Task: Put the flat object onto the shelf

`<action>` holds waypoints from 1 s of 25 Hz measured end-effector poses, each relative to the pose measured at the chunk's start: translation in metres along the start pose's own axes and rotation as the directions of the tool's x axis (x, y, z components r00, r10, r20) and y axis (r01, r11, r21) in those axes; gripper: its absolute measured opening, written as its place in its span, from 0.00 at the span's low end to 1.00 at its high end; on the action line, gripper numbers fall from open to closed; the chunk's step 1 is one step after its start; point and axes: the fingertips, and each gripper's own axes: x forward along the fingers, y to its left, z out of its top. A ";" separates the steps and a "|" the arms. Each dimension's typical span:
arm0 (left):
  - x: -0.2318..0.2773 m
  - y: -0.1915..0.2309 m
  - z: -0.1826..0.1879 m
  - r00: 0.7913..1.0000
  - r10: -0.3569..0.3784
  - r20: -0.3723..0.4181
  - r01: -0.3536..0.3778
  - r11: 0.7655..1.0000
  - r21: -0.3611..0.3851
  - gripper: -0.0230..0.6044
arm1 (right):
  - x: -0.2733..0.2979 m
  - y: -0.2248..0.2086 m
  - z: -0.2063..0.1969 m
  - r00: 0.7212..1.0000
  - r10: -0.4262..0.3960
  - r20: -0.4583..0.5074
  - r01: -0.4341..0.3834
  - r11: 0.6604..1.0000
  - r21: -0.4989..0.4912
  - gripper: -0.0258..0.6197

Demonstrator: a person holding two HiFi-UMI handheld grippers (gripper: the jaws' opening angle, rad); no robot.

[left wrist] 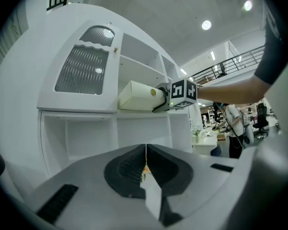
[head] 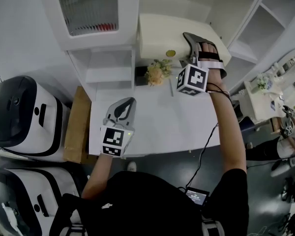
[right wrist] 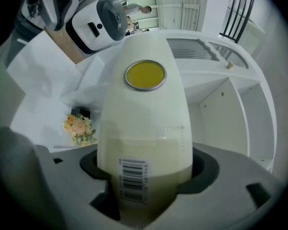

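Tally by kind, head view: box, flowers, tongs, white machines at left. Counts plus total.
Cream flat box: 1
Flower bunch: 1
Tongs: 2, the left tongs and the right tongs
White machines: 2
Total: 6
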 end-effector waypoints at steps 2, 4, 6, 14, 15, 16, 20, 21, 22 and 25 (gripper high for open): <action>0.001 -0.001 -0.001 1.000 -0.001 -0.002 0.001 1.000 -0.001 0.05 | 0.003 0.001 -0.001 1.000 0.004 0.005 -0.004 1.000 0.005 0.55; 0.002 -0.002 -0.001 1.000 -0.002 -0.003 0.002 1.000 0.000 0.05 | 0.005 0.002 -0.001 1.000 0.010 0.006 -0.011 1.000 0.012 0.55; 0.003 -0.003 -0.001 1.000 -0.004 -0.003 0.004 1.000 -0.001 0.05 | 0.006 0.002 -0.002 1.000 0.022 0.005 -0.022 0.999 0.024 0.57; 0.005 -0.001 -0.003 1.000 -0.006 -0.005 0.006 1.000 -0.002 0.05 | 0.011 0.001 -0.003 0.998 0.056 0.003 -0.056 0.995 0.079 0.63; 0.005 -0.001 -0.004 1.000 -0.006 -0.005 0.006 1.000 -0.003 0.05 | 0.012 0.001 -0.003 0.998 0.058 0.004 -0.058 0.995 0.085 0.64; 0.005 -0.001 -0.004 1.000 -0.006 -0.005 0.006 1.000 -0.004 0.05 | 0.013 0.000 -0.003 0.998 0.060 0.004 -0.060 0.994 0.091 0.65; 0.008 0.000 -0.005 1.000 -0.007 -0.008 0.007 1.000 -0.006 0.05 | 0.021 -0.001 -0.004 0.998 0.068 -0.006 -0.067 0.993 0.095 0.67; 0.009 0.001 -0.005 1.000 -0.007 -0.009 0.007 1.000 -0.006 0.05 | 0.023 -0.001 -0.005 0.998 0.069 -0.010 -0.068 0.993 0.096 0.67; 0.010 0.002 -0.006 1.000 -0.006 -0.010 0.006 1.000 -0.007 0.05 | 0.026 -0.001 -0.006 0.997 0.072 -0.014 -0.071 0.993 0.097 0.68; 0.013 0.005 -0.007 1.000 -0.002 -0.014 0.001 1.000 -0.011 0.05 | 0.033 0.000 -0.010 0.996 0.084 -0.024 -0.081 0.991 0.103 0.69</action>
